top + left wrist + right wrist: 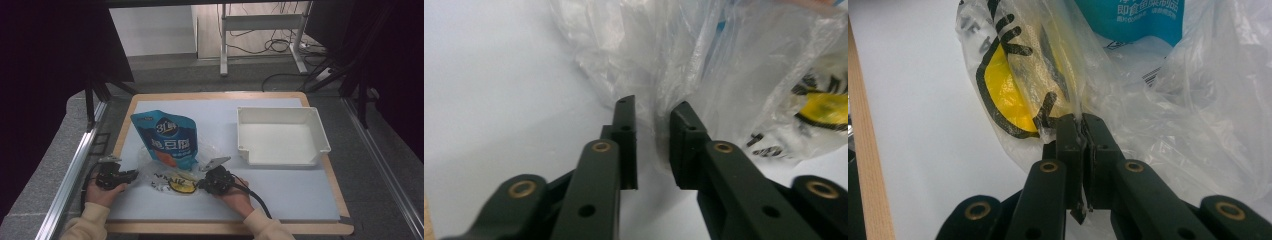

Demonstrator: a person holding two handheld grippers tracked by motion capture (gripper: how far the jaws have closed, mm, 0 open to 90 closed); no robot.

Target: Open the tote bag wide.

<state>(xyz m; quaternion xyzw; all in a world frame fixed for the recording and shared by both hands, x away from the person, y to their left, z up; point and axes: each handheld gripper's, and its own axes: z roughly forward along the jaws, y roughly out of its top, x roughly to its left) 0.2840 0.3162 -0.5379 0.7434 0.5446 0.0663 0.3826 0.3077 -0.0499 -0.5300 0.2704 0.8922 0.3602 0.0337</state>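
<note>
A clear plastic bag (172,181) with a yellow and black print lies crumpled on the pale blue mat, at the foot of a blue snack pouch (167,137). My right gripper (200,184) is at the bag's right edge. In the right gripper view it (1080,120) is shut on a fold of the bag (1013,75), with the pouch (1138,20) behind. My left gripper (131,175) is at the bag's left edge. Its jaws (654,107) stand a little apart, and the bag film (724,65) reaches the gap without being pinched.
A white rectangular tray (280,111) sits at the back right of the mat, with nothing in it. The wooden table edge (225,227) runs along the front. Metal rails flank the table on both sides.
</note>
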